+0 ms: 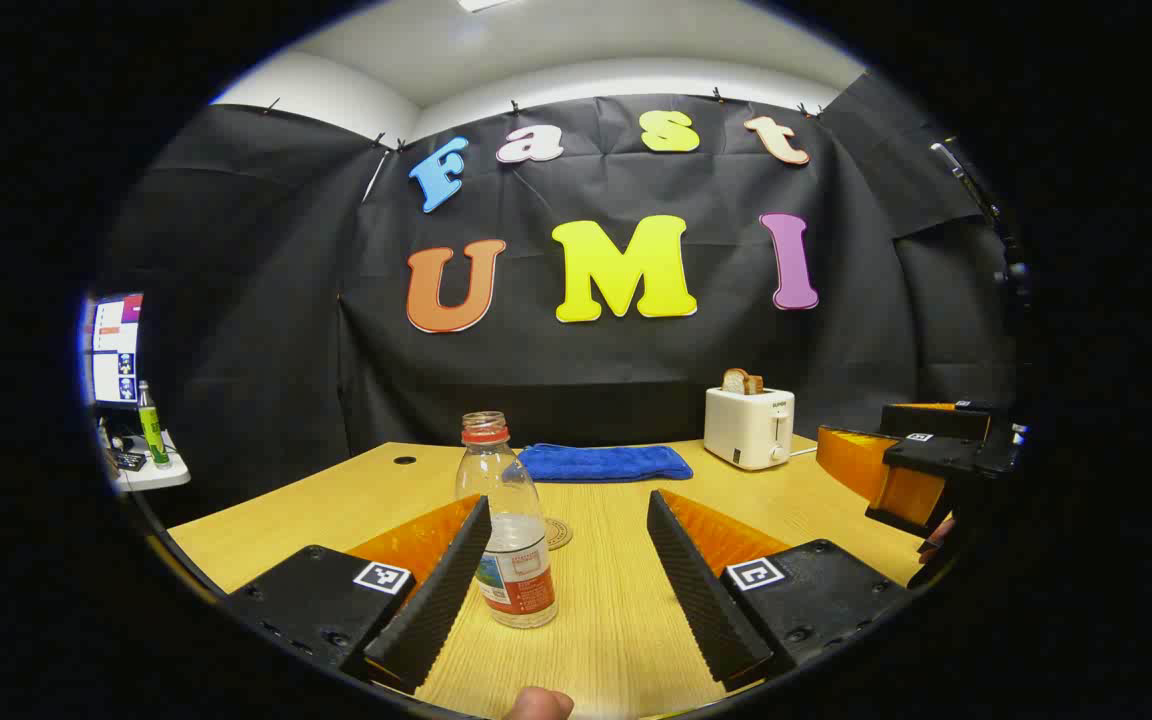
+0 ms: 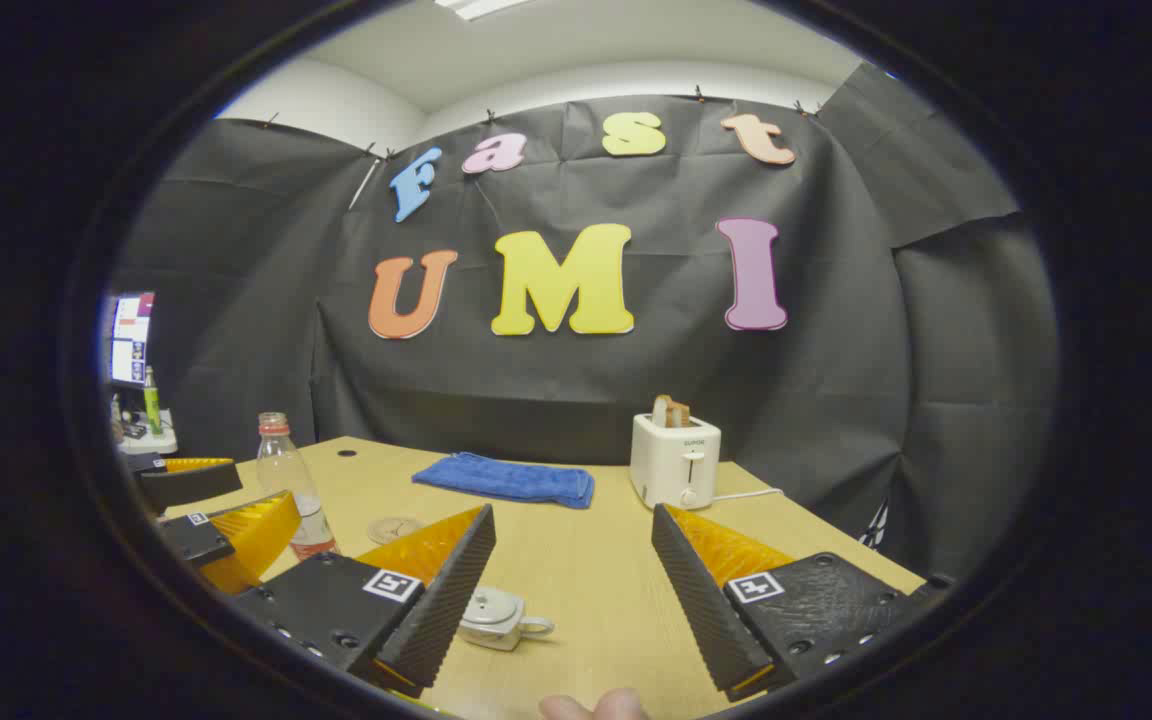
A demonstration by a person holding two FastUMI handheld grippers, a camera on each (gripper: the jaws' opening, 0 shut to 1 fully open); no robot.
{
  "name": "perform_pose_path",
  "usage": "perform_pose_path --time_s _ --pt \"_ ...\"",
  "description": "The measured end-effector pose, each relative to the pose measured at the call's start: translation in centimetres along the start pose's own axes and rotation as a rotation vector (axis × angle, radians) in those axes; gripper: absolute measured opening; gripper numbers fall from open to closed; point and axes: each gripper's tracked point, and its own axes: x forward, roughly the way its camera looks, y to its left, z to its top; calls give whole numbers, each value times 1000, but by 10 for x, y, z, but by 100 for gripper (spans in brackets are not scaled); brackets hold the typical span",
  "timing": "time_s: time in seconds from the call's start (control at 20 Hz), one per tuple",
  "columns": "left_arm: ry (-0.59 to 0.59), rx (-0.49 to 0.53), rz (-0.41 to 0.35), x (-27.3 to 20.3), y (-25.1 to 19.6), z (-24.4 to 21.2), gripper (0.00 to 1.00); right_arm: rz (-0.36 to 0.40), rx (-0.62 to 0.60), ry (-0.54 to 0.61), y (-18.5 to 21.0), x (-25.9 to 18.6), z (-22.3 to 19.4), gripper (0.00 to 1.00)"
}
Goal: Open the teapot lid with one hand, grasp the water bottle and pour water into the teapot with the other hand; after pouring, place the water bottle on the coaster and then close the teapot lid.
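A clear water bottle (image 1: 511,530) with a red neck ring, no cap and some water in it stands upright on the wooden table (image 1: 616,620). It is between the fingers of my open left gripper (image 1: 568,505), close against the left finger. A round coaster (image 1: 558,533) lies just behind the bottle. In the right gripper view, a small silvery teapot (image 2: 496,615) with its lid on sits low on the table (image 2: 576,570), partly behind the left finger of my open right gripper (image 2: 572,515). The bottle (image 2: 288,480), the coaster (image 2: 394,528) and the left gripper (image 2: 206,510) appear at the left there.
A white toaster (image 1: 748,428) holding bread stands at the back right, and a folded blue cloth (image 1: 604,462) lies at the back middle. The right gripper (image 1: 921,465) hovers at the right edge. A side shelf with a monitor (image 1: 116,350) stands far left.
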Motion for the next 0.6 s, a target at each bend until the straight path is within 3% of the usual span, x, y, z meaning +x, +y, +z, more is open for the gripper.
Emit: perform_pose_path --time_s 0.6 --pt "12 -3 -5 -1 -2 -2 99 9 0 5 2 -1 -4 97"
